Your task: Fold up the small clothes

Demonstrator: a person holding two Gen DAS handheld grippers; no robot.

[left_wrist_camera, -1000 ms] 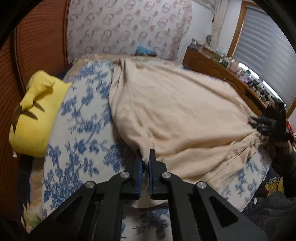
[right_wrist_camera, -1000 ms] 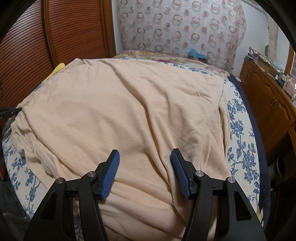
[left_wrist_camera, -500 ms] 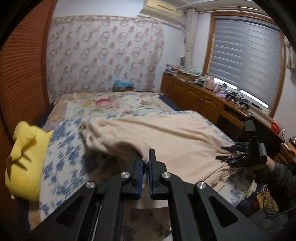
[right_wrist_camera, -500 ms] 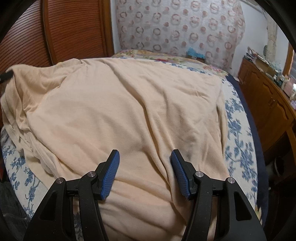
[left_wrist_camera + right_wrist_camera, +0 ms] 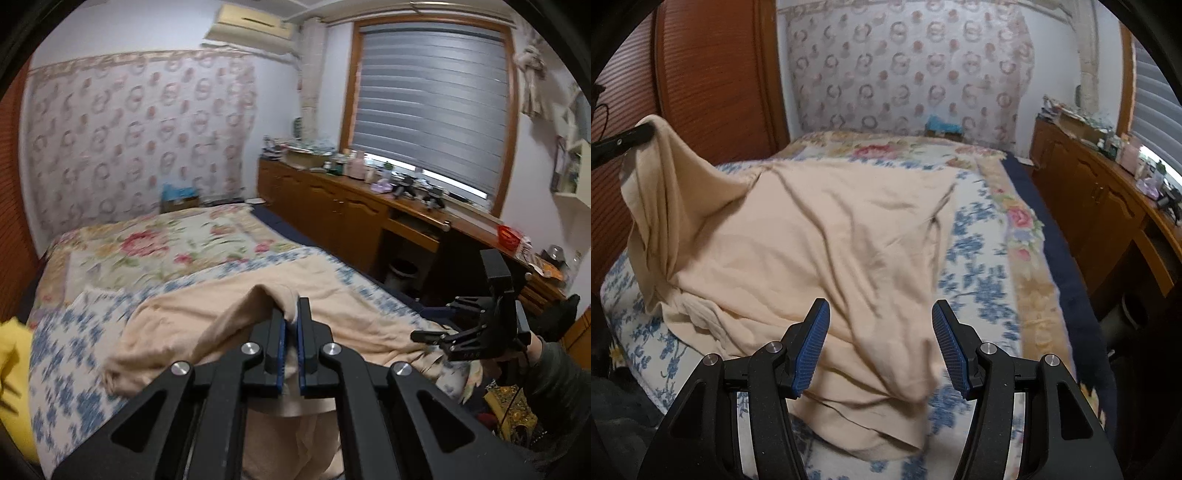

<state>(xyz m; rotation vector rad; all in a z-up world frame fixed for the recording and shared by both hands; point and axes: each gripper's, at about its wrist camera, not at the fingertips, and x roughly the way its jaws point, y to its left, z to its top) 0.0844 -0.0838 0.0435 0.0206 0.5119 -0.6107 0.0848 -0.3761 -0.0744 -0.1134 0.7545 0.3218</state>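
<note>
left gripper lifts a corner of the cloth

the left gripper (image 5: 290, 317) is clamped on a bunched edge of the cream cloth (image 5: 820, 236), holding that corner raised above the bed (image 5: 990, 280). from there the fabric slopes down to the rest of the cloth, which lies rumpled across the blue-flowered bedspread at the near end. the right gripper (image 5: 881, 341) hovers over the cloth's near right part with its jaws spread wide, gripping nothing. a yellow pillow (image 5: 13, 369) sits at the bed's left edge. a wooden cabinet (image 5: 332, 210) runs along the right wall under the window blind (image 5: 432, 99).
</note>
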